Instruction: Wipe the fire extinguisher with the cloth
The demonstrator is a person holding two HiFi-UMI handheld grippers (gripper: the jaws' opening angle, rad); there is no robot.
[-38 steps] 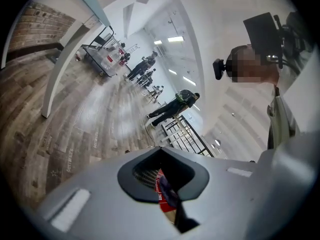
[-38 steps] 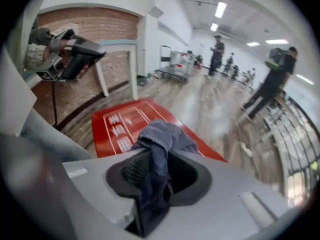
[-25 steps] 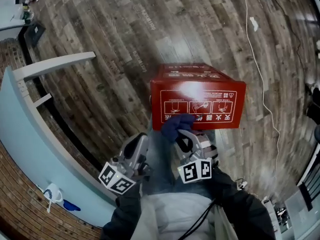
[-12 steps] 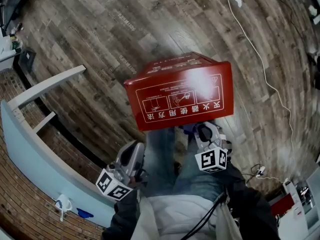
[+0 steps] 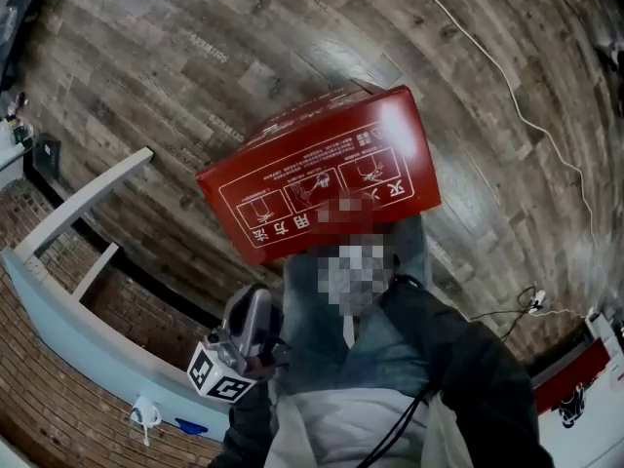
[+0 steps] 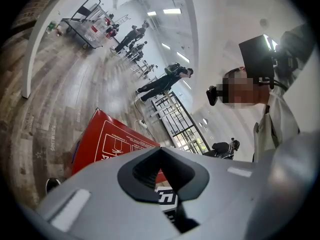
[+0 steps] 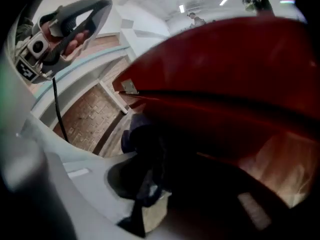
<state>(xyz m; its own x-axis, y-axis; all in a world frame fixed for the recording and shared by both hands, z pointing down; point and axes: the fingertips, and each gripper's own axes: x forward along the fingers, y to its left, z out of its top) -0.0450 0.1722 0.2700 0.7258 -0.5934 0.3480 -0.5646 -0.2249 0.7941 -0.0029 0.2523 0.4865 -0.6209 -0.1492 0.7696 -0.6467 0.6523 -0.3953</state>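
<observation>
Large open indoor hall, commercial or institutional, not domestic. Evidence: a broad wood-plank floor (image 5: 195, 86), a high white ceiling with strip lights (image 6: 171, 11), several people (image 6: 165, 79) standing at a distance, a wheeled cart (image 6: 87, 21), a black barred gate (image 6: 175, 124), and a brick-faced wall (image 5: 49, 408).

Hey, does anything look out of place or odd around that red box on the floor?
One thing stands out: a white cable trails loose across the wooden floor beyond the red box, which could be a trip hazard. The box itself shows no visible damage.
</observation>
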